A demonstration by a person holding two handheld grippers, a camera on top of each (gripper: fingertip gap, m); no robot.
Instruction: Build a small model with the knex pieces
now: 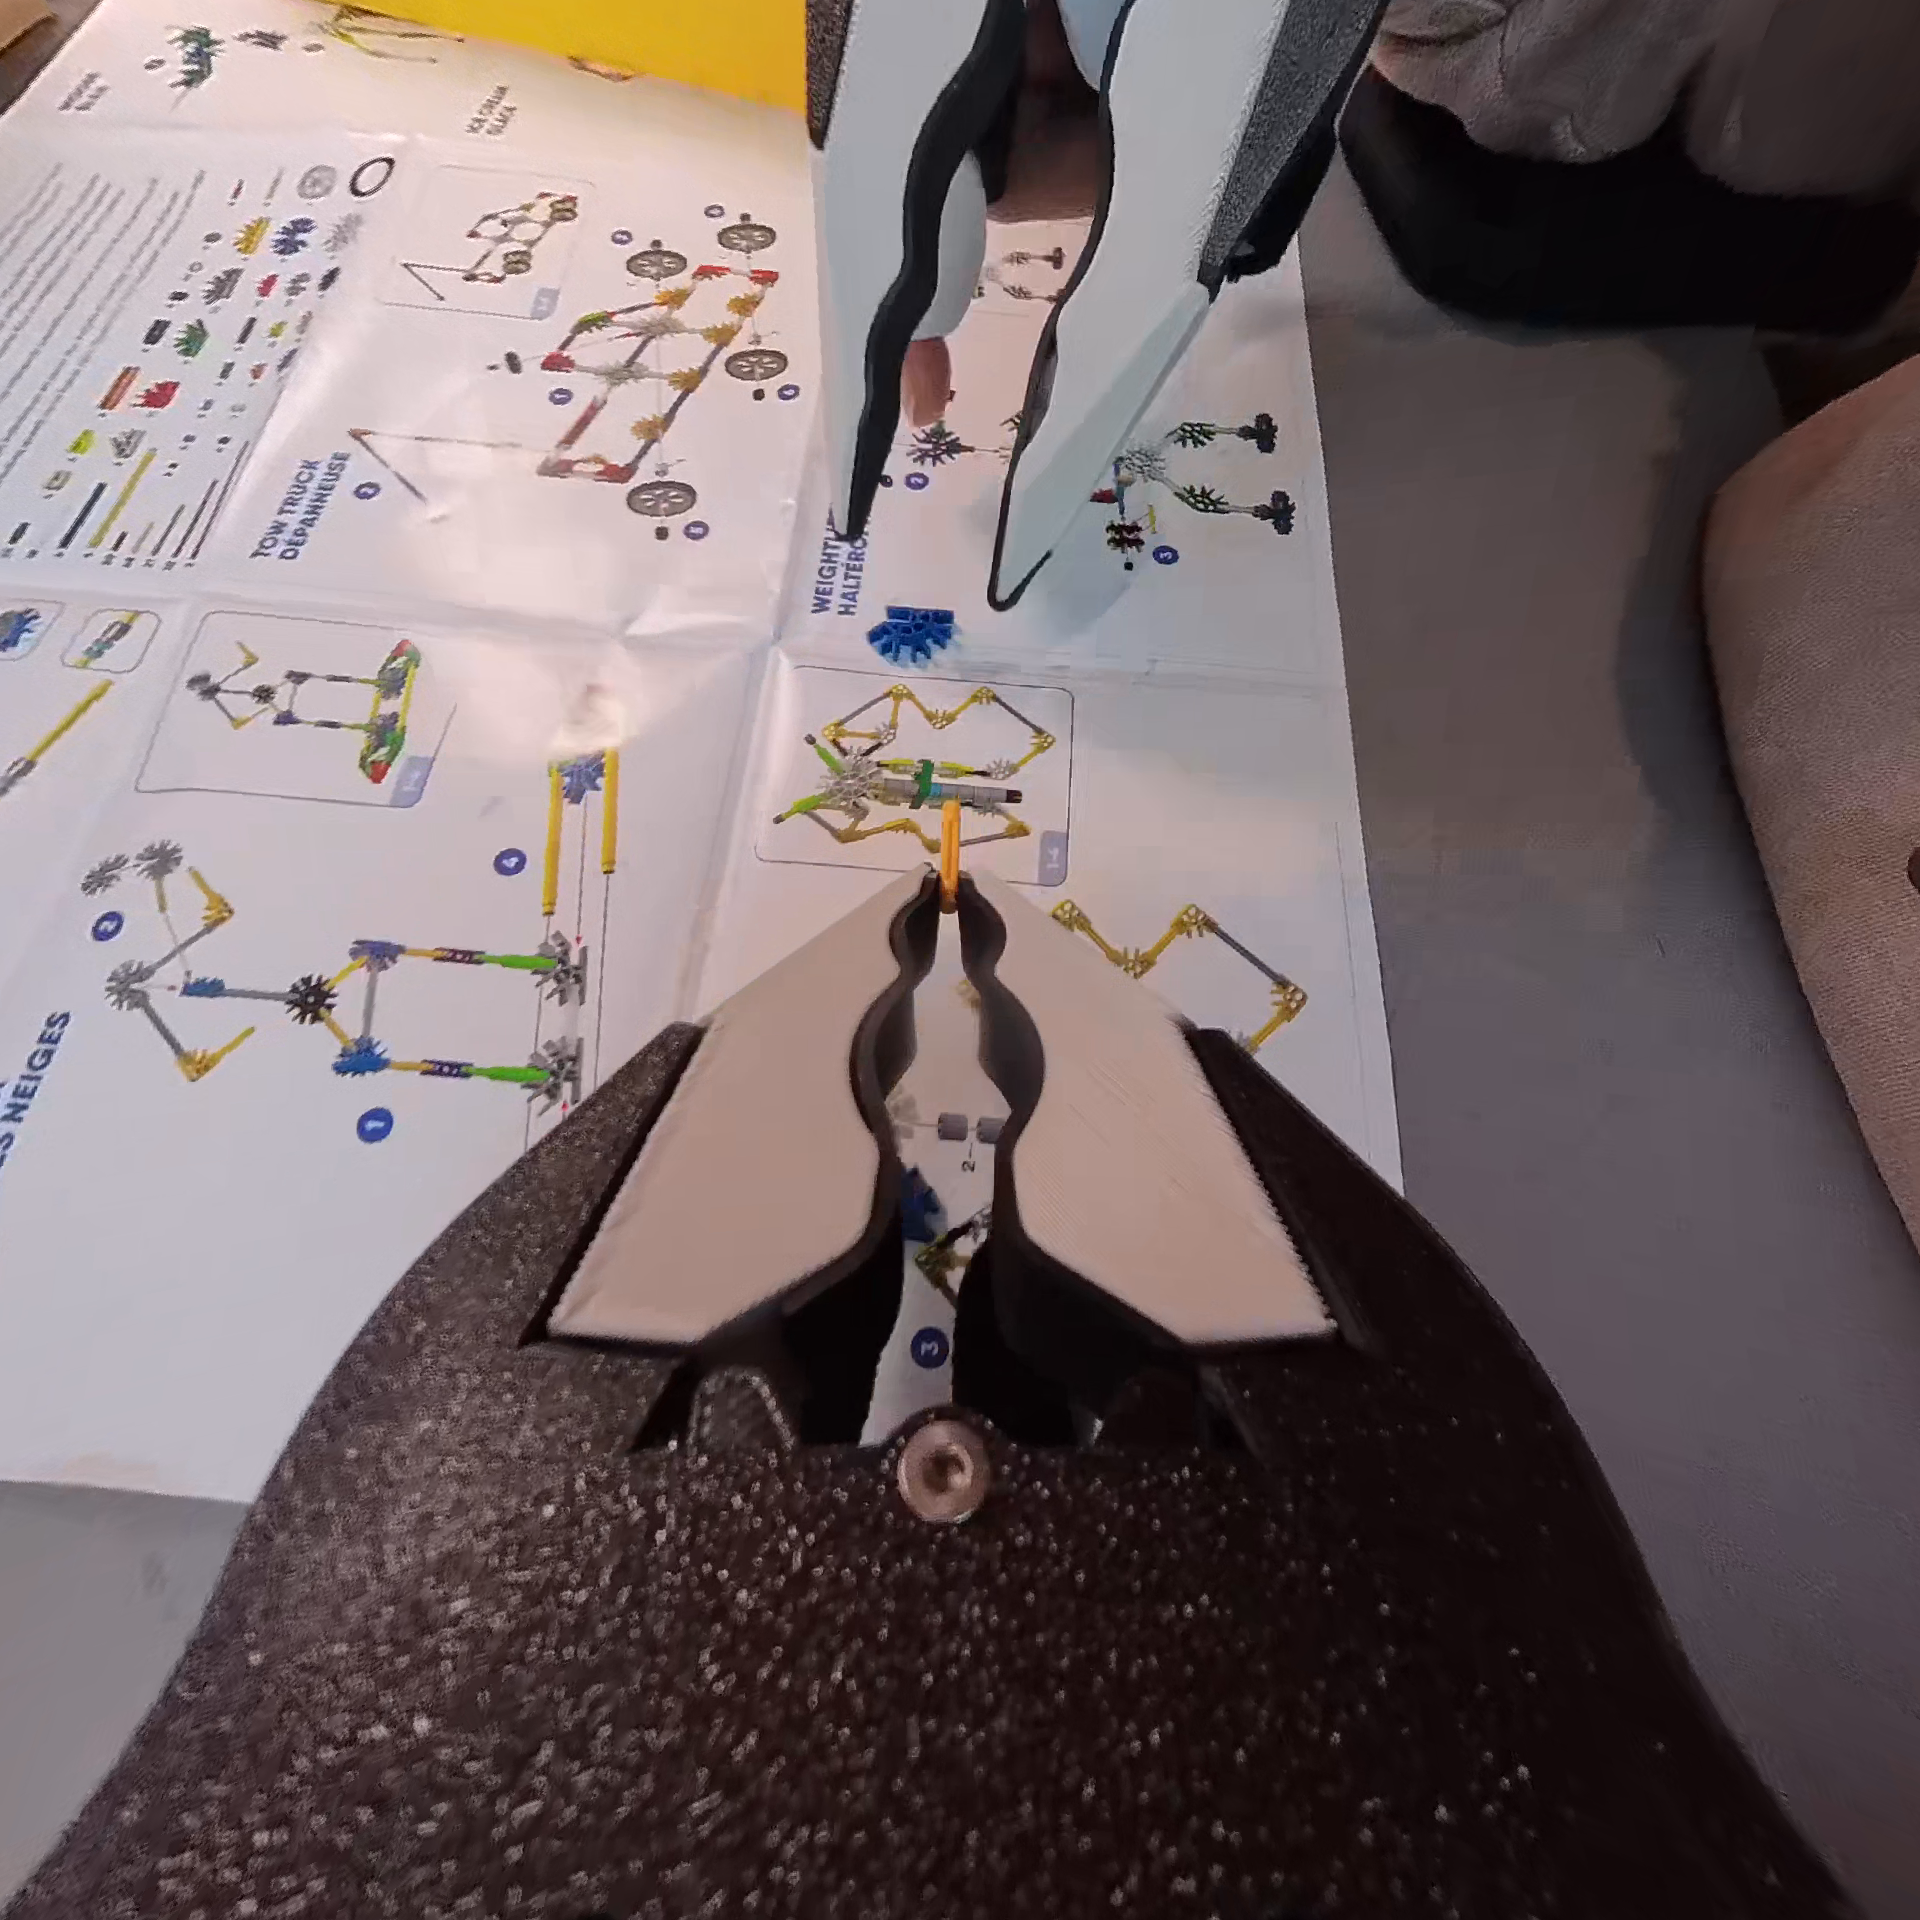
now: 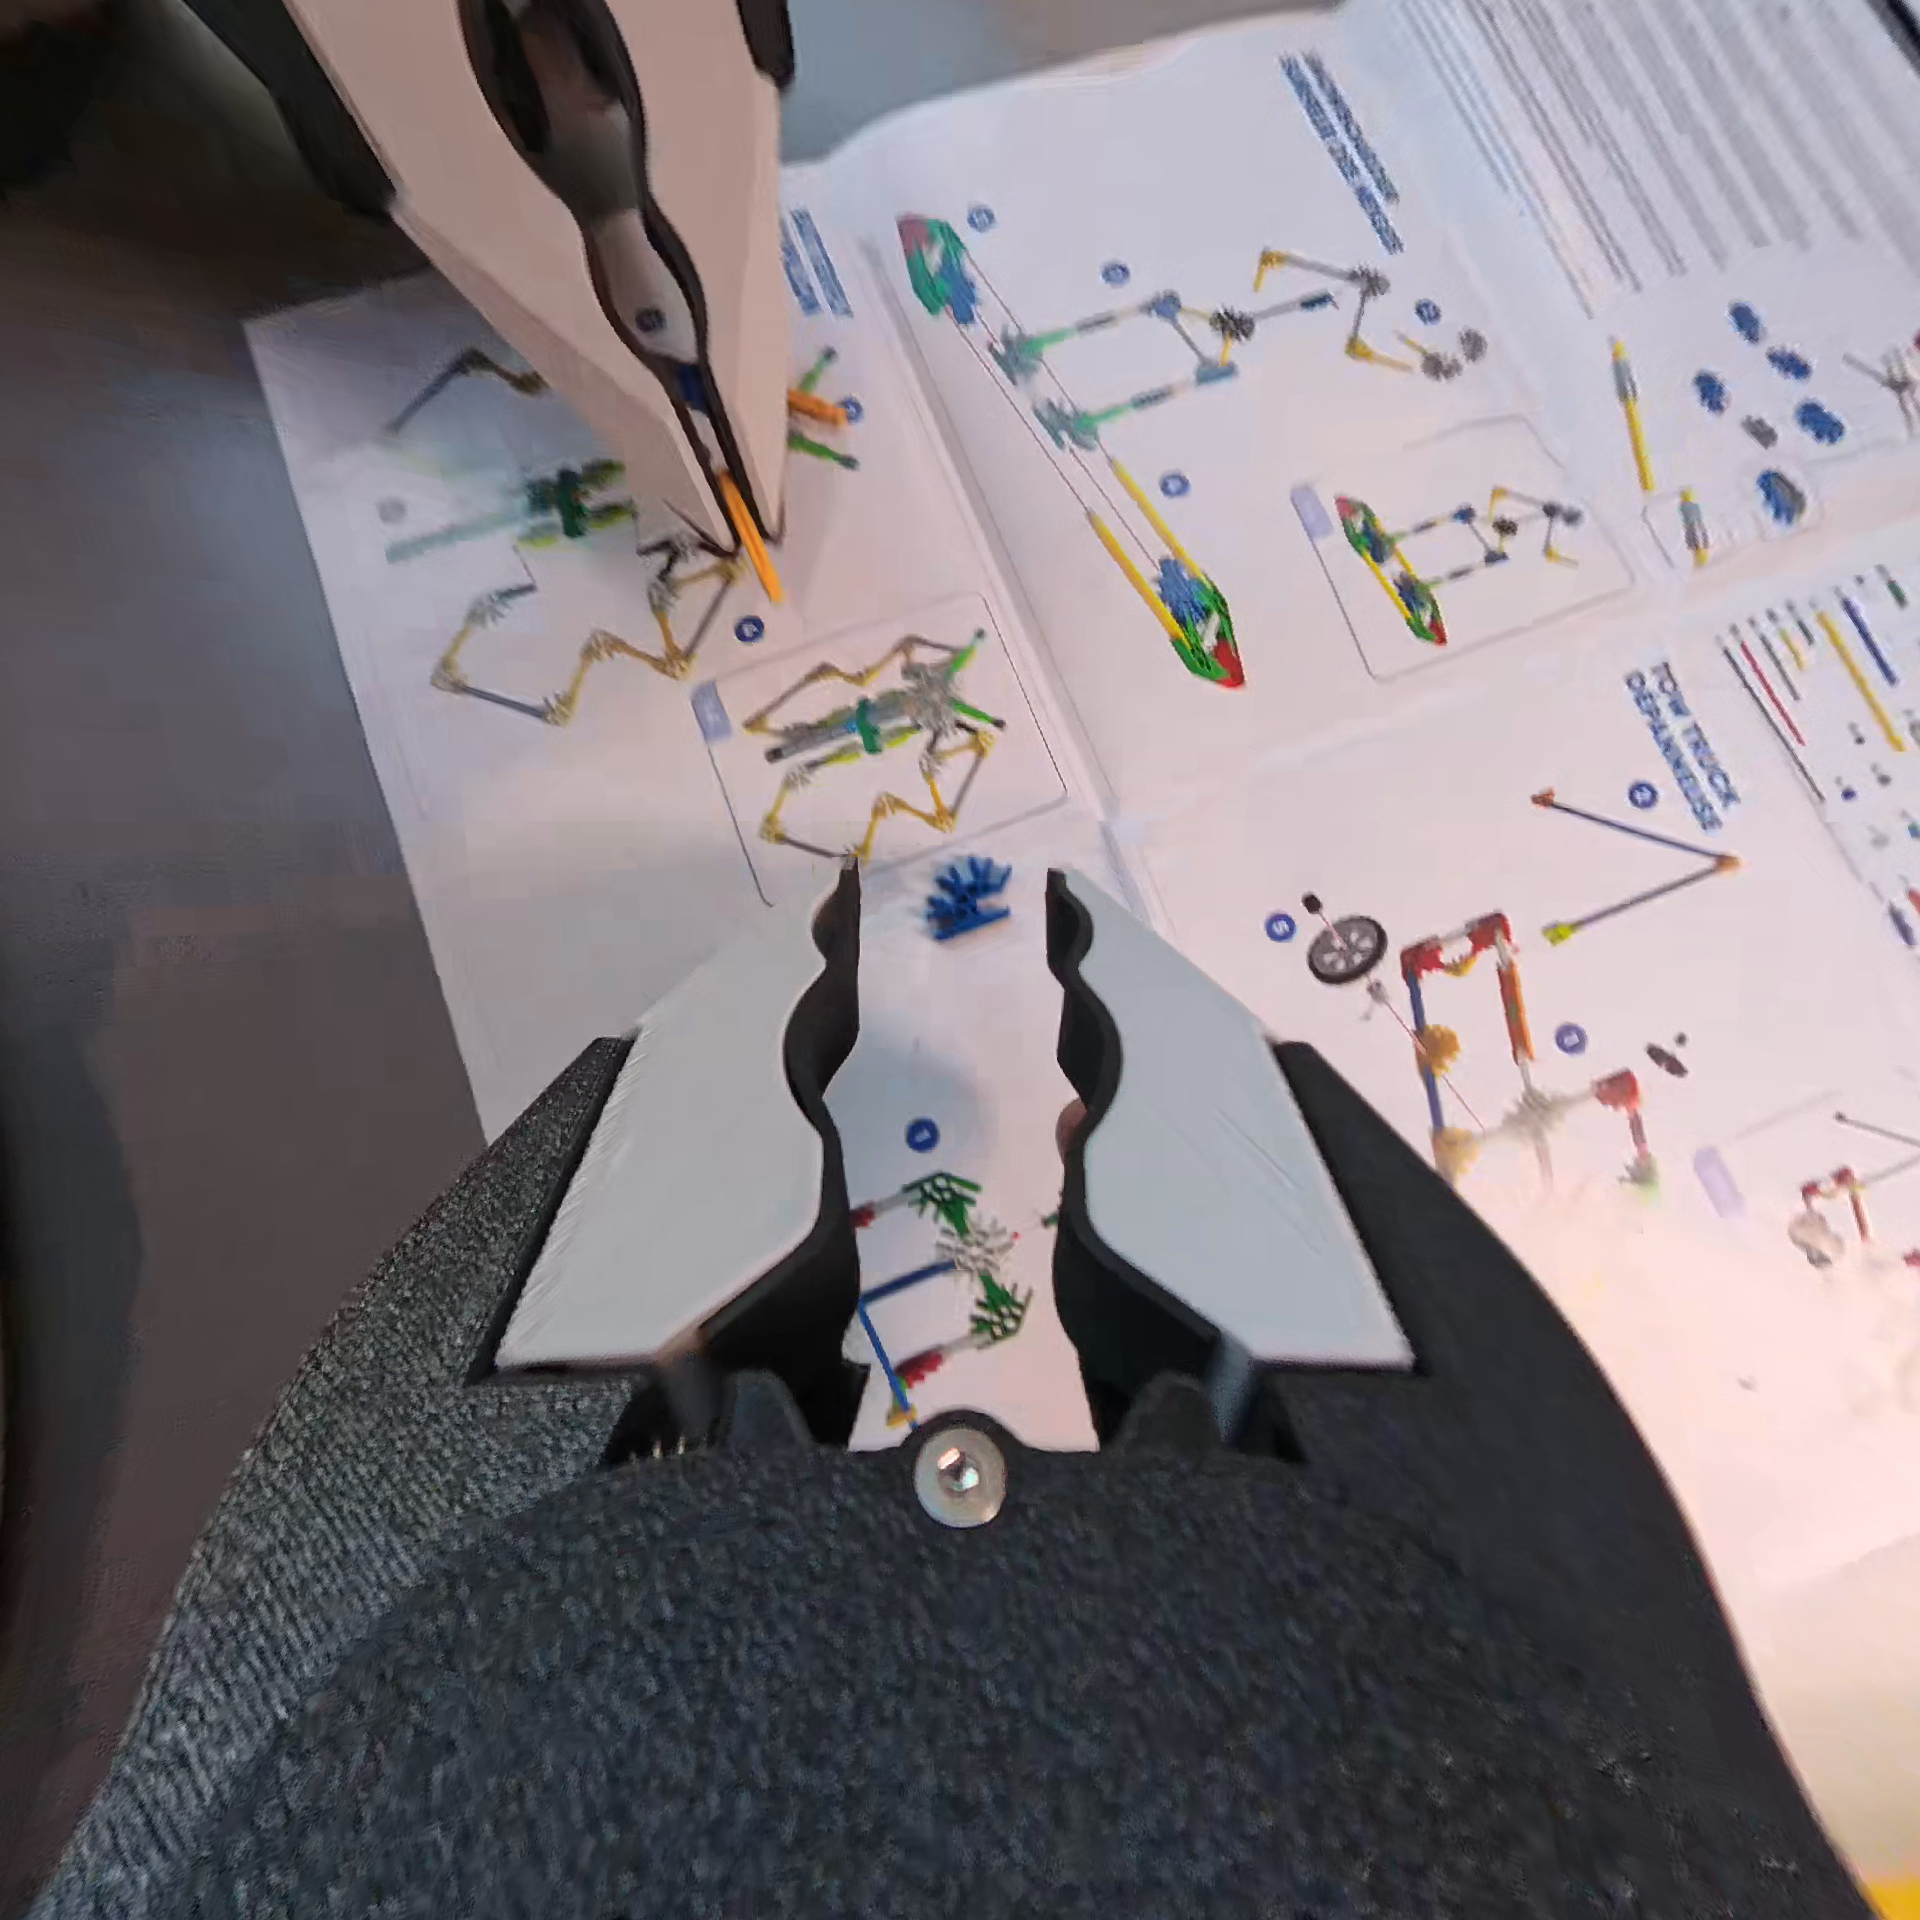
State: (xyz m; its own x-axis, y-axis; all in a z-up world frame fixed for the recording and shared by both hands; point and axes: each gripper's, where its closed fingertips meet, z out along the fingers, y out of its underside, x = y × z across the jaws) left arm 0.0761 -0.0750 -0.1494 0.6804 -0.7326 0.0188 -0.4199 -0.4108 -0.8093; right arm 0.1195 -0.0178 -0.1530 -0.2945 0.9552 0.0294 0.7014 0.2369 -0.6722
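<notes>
- The left gripper (image 1: 948, 883) is pinched narrow on a short orange rod (image 1: 950, 850), which sticks out past its fingertips over the sheet; the right wrist view shows the same rod (image 2: 750, 540) angled down from the tips, its end close to the paper.
- The right gripper (image 2: 954, 883) has its jaws spread wide and holds nothing; its tips hover just above the paper.
- A small blue fan-shaped connector (image 2: 968, 896) lies flat on the sheet, in the gap ahead of the right gripper's tips and touching neither finger. In the left wrist view this connector (image 1: 914, 636) sits just below the right gripper (image 1: 930, 566) and well apart from the orange rod.
- A large unfolded instruction sheet (image 1: 416, 582), printed with coloured diagrams of rod-and-connector models, covers the grey tabletop (image 1: 1538, 935) under both grippers.
- A yellow box edge (image 1: 623, 42) lies at the sheet's far side.
- A beige cushioned surface (image 1: 1829, 831) borders the table on the right.
- Nothing lies between the connector and the right gripper's spread fingers.
</notes>
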